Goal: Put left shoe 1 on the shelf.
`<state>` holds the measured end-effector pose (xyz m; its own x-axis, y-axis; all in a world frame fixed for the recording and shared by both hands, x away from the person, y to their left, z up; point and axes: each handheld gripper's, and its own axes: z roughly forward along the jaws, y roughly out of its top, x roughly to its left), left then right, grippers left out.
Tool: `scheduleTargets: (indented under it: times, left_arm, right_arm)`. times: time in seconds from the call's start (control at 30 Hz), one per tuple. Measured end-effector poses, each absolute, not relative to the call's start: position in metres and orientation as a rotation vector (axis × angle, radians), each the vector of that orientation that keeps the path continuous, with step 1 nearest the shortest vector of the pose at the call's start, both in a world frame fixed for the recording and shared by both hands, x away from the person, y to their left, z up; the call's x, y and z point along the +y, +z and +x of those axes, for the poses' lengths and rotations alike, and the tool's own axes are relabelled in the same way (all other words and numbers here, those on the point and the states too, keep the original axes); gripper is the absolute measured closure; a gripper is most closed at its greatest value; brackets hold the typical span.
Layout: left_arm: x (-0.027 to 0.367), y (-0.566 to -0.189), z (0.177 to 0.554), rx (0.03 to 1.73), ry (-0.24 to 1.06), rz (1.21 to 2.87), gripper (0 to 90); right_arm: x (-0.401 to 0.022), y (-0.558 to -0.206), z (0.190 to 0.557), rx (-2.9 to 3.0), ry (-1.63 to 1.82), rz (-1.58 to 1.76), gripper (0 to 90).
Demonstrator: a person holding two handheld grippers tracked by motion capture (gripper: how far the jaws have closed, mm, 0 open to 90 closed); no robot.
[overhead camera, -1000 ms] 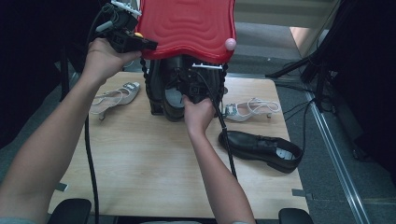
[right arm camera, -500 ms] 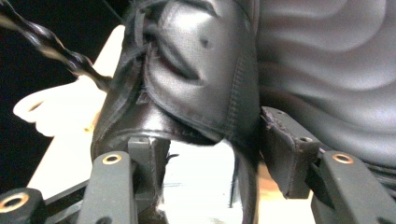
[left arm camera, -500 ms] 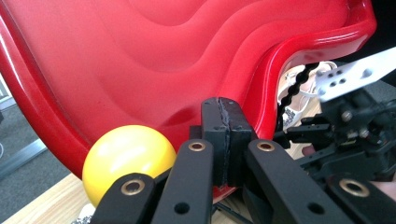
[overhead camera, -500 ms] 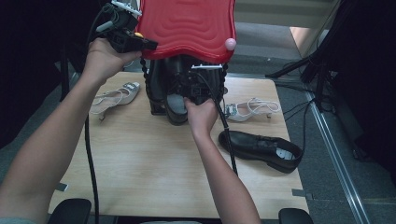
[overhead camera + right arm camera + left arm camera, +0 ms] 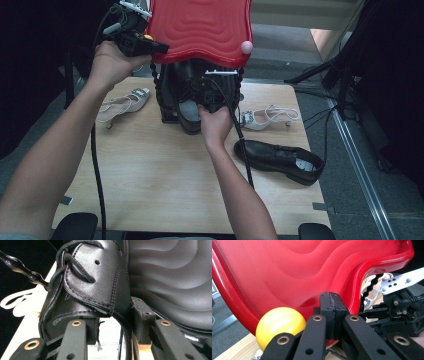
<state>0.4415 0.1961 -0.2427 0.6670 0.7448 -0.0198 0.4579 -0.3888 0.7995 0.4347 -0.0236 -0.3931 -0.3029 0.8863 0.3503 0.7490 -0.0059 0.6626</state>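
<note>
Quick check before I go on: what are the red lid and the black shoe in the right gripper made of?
Red lid: looks like moulded hard plastic, glossy, with wavy ridges and smooth highlights. Black shoe: seems to be leather or a leather-like synthetic, with a fine grain, soft sheen, stitched seams and a punched eyelet; which of the two cannot be told.

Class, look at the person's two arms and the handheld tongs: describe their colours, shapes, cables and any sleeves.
Both forearms are bare; no sleeve shows on them. The left tongs are black, with flat link bars joined by brass-coloured rivets and blocky pads. The right tongs have the same black bars and rivets. A thick black cable trails from the left tongs, and a thinner black cable from the right. A white bracket sits on top.
</note>
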Motion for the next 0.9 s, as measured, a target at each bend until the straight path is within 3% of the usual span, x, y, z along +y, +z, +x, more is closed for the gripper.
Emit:
scheduleTargets:
  times: [0.07, 0.17, 0.9]
  left_arm:
    - [0.196, -0.243, 0.441, 0.928, 0.437, 2.049, 90.0]
    - [0.196, -0.243, 0.441, 0.928, 0.436, 2.049, 90.0]
    - [0.196, -0.243, 0.441, 0.931, 0.442, 2.05, 90.0]
  right_arm:
    - [-0.026, -0.393, 0.435, 2.096, 1.258, 1.773, 50.2]
    - [-0.028, -0.391, 0.435, 2.12, 1.28, 1.753, 46.9]
    - [-0.046, -0.378, 0.406, 2.15, 1.329, 1.651, 42.6]
